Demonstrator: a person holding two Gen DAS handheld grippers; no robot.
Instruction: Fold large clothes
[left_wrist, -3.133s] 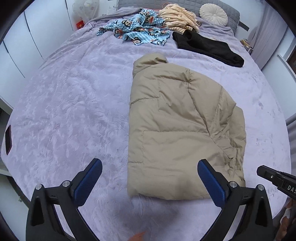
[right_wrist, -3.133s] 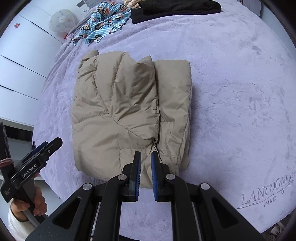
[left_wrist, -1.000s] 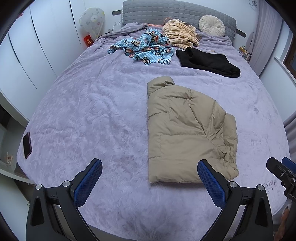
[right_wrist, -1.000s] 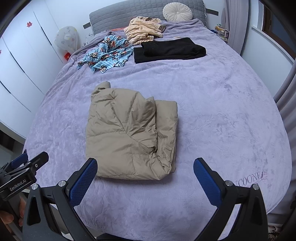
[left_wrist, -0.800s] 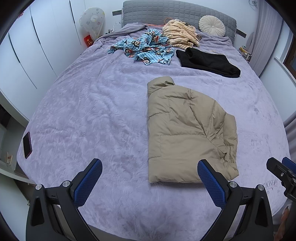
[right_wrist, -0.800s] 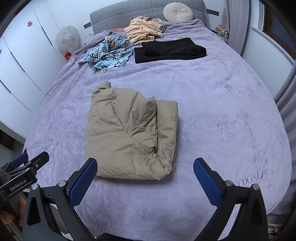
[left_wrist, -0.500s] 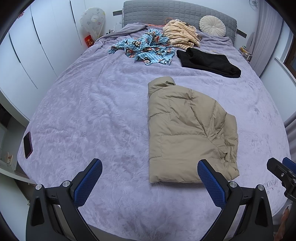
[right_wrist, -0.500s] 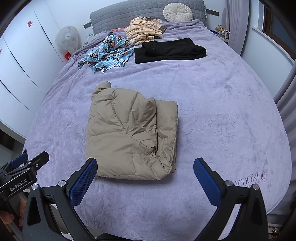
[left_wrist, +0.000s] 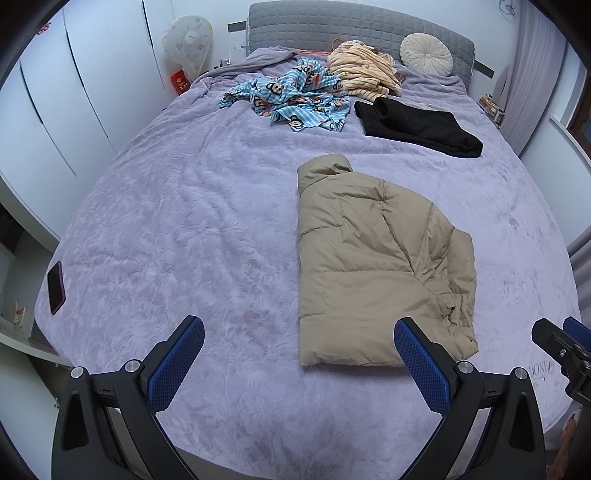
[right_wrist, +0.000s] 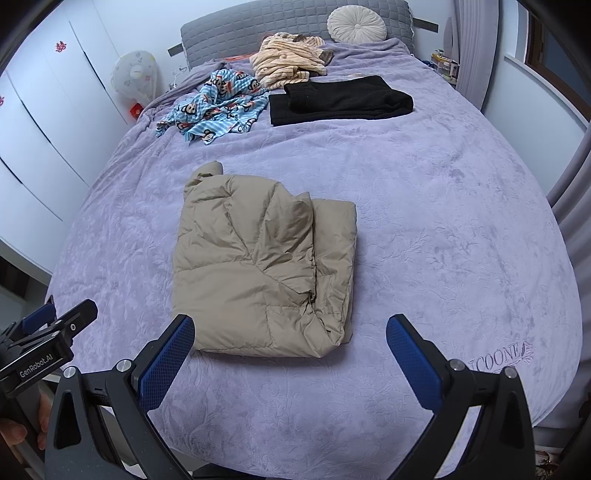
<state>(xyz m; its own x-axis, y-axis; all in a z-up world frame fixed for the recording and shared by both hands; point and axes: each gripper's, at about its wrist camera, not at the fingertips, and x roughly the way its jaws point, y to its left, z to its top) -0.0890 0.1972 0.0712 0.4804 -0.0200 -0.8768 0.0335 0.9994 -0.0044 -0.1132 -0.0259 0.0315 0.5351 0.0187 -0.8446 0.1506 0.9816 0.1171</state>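
Right wrist view: we've got the puffy beige quilted down jacket folded into a rough rectangle, nothing gripped
We reckon we're between folds here: the left gripper and right gripper both hang off the near edge of the bed with their blue pads spread wide and empty. The jacket sits mid-bed on the lilac plush bedspread, collar end pointing at the headboard, one sleeve flap laid across the top and the right side bunched and lumpy. Next we'd probably need either one more fold, hem up toward collar, or to go for the crumpled blue monkey-print garment further up, beside the flat black garment. That puffy fill looks springy, so the folds may pop open
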